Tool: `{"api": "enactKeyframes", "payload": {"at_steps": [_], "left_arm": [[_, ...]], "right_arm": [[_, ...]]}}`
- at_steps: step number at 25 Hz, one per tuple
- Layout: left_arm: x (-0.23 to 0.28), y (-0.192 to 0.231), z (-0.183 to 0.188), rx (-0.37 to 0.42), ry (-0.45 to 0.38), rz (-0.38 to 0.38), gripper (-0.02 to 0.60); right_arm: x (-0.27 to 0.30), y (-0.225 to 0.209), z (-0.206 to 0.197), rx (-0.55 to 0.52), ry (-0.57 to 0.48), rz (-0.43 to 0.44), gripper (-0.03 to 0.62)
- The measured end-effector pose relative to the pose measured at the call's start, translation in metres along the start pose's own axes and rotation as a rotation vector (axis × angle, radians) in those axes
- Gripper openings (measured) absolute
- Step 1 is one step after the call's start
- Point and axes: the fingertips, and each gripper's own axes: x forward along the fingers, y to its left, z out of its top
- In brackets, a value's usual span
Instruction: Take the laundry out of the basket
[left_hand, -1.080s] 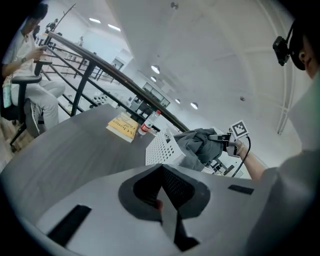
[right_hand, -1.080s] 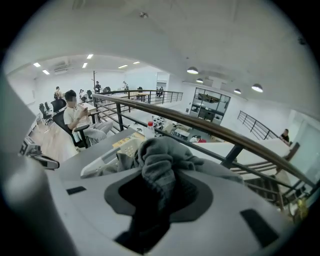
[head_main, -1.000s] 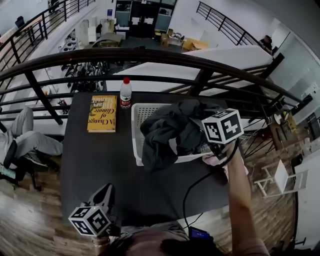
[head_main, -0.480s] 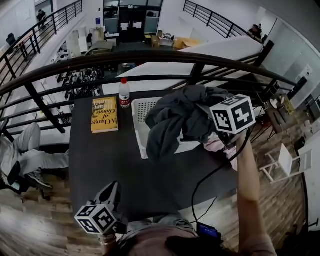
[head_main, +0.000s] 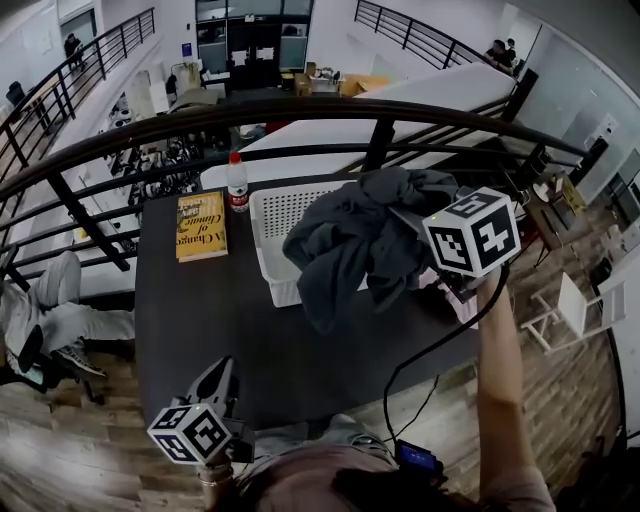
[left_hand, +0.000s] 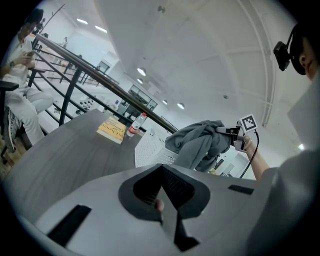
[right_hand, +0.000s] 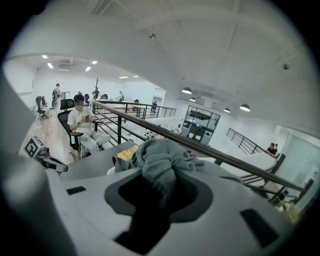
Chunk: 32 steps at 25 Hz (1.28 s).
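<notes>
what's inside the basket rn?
Visible left part of the white basket is bare mesh. The grey garment, held up by the right tool, covers the rest, so can't tell.

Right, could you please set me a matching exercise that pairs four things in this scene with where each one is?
Things: 1 grey garment; 2 yellow book; 3 bottle; 4 basket.
Places: A flat on the table, left of the basket; B upright at the table's far edge; C gripped in the right claw, held up; D on the table, beneath the grey garment.
Pairs: 1-C; 2-A; 3-B; 4-D.
</notes>
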Motion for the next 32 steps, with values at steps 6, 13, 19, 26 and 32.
{"api": "enactKeyframes", "payload": {"at_steps": [6, 13, 19, 26, 32], "left_arm": [[0.001, -0.03, -0.026, -0.007, -0.012, 0.013, -0.003], [-0.006, -0.068, -0.065, -0.02, -0.02, 0.041, -0.003], [-0.014, -0.097, -0.089, -0.022, -0.043, 0.065, -0.003], [-0.013, -0.128, -0.116, -0.021, -0.059, 0.073, -0.002], [-0.004, -0.148, -0.136, -0.018, -0.053, 0.066, -0.002]], "right_arm": [[-0.024, 0.007, -0.014, -0.025, -0.039, 0.041, 0.129], [-0.053, 0.003, -0.038, -0.049, -0.068, 0.09, 0.129], [-0.079, -0.003, -0.055, -0.052, -0.092, 0.127, 0.129], [-0.105, -0.014, -0.082, -0.047, -0.109, 0.157, 0.13], [-0.114, -0.02, -0.114, -0.042, -0.091, 0.181, 0.13]]}}
